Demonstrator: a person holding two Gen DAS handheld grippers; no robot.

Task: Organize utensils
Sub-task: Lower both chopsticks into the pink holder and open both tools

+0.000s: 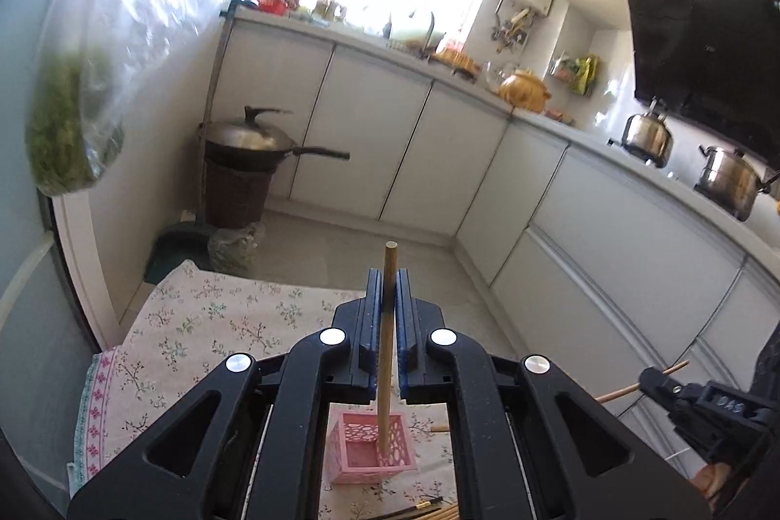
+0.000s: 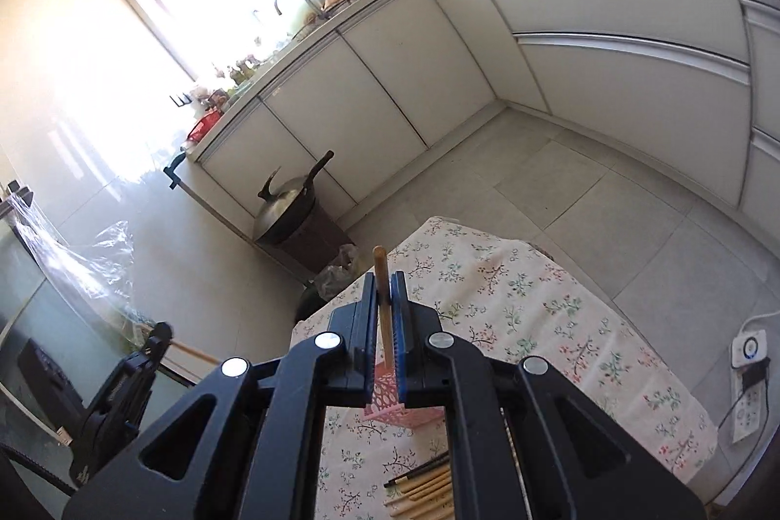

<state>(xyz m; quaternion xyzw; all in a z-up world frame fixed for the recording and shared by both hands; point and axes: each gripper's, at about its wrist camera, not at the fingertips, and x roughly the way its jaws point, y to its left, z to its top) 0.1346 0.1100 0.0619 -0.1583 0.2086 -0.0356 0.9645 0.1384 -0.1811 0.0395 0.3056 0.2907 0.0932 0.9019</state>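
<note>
My left gripper (image 1: pixel 388 283) is shut on a wooden chopstick (image 1: pixel 387 354) that stands upright between its pads. The stick's lower end hangs over a pink lattice holder (image 1: pixel 373 447) on the floral cloth. My right gripper (image 2: pixel 388 283) is shut on another wooden chopstick (image 2: pixel 382 300), also upright, above the same pink holder (image 2: pixel 390 410). Several more chopsticks (image 2: pixel 424 483) lie on the cloth close below. In the left wrist view the right gripper (image 1: pixel 651 378) shows at the right edge with its stick. The left gripper (image 2: pixel 161 332) shows at the left edge of the right wrist view.
The table with the floral cloth (image 2: pixel 526 300) stands in a kitchen. A wok with a lid (image 1: pixel 256 137) rests on a brown bin by the white cabinets (image 1: pixel 404 140). A plastic bag of greens (image 1: pixel 68 130) hangs at the left. Pots (image 1: pixel 731 179) stand on the stove.
</note>
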